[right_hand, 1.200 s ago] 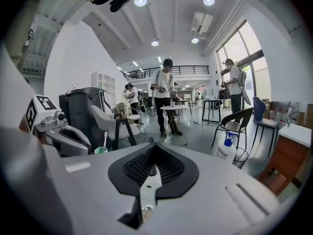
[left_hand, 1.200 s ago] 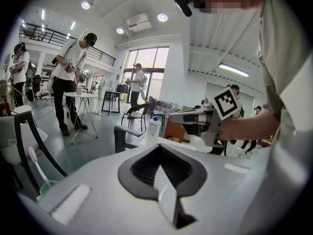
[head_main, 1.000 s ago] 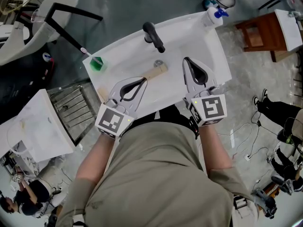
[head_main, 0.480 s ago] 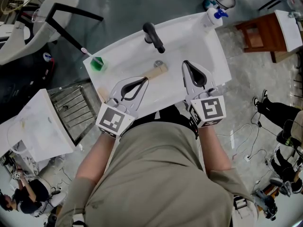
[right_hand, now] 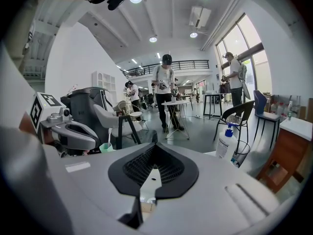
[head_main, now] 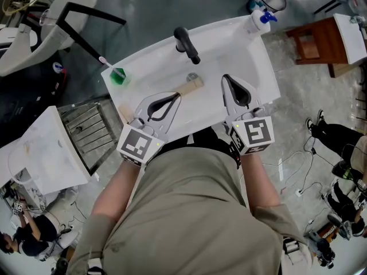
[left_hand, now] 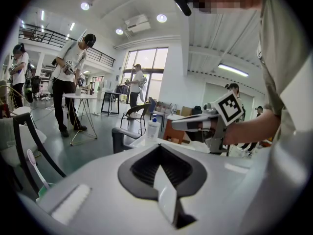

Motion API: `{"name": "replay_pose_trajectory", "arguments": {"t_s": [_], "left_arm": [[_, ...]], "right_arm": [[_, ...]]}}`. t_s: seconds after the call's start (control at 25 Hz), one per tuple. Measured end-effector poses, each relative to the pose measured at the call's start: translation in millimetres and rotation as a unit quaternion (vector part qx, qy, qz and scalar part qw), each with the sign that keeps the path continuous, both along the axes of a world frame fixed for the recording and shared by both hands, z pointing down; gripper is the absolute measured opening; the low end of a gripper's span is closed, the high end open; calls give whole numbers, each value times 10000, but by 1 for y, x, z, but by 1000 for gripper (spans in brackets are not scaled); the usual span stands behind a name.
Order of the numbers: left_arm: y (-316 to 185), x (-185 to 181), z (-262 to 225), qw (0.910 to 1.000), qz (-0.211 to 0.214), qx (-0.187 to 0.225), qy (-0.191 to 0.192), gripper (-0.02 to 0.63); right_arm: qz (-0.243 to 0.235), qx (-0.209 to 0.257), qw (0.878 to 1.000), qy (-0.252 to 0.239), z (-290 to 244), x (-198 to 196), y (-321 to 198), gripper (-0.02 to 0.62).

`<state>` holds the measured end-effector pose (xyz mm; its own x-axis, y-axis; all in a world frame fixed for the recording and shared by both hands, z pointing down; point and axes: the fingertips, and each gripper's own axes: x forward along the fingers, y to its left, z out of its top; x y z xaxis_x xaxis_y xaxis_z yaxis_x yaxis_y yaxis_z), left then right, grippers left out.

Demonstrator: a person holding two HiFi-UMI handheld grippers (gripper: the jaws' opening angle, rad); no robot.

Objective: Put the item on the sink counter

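Note:
A long pale wooden item (head_main: 190, 86) lies in the white sink basin (head_main: 218, 56) beside the drain (head_main: 192, 77); its near end (head_main: 123, 114) shows left of my left gripper. My left gripper (head_main: 175, 97) hovers over the item with its jaws together and nothing between them. My right gripper (head_main: 225, 74) is shut and empty over the basin's right part, just right of the item. In the right gripper view the wood (right_hand: 146, 207) and the drain show below the jaws (right_hand: 152, 146).
A black faucet (head_main: 186, 44) stands at the back of the sink. A green cup (head_main: 117, 77) with a toothbrush is on the left counter corner, a soap bottle (head_main: 258, 18) on the far right corner. Chairs, a wooden stool (head_main: 315, 42) and people surround the sink.

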<state>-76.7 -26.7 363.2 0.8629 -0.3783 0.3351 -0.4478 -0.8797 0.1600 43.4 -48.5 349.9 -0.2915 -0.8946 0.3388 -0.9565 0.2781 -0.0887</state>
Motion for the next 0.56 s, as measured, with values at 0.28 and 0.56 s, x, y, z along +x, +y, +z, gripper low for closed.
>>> {"name": "replay_pose_trajectory", "arguments": {"t_s": [0.28,0.56], "left_arm": [[1,0,0,10000,-18,-4,7,5],[1,0,3,10000,-9,-11,-13,5]], "right_arm": [[-20,4,10000,-5,0,0,1,12],[-7,-41,10000,-14,3,2,0,12]]}}
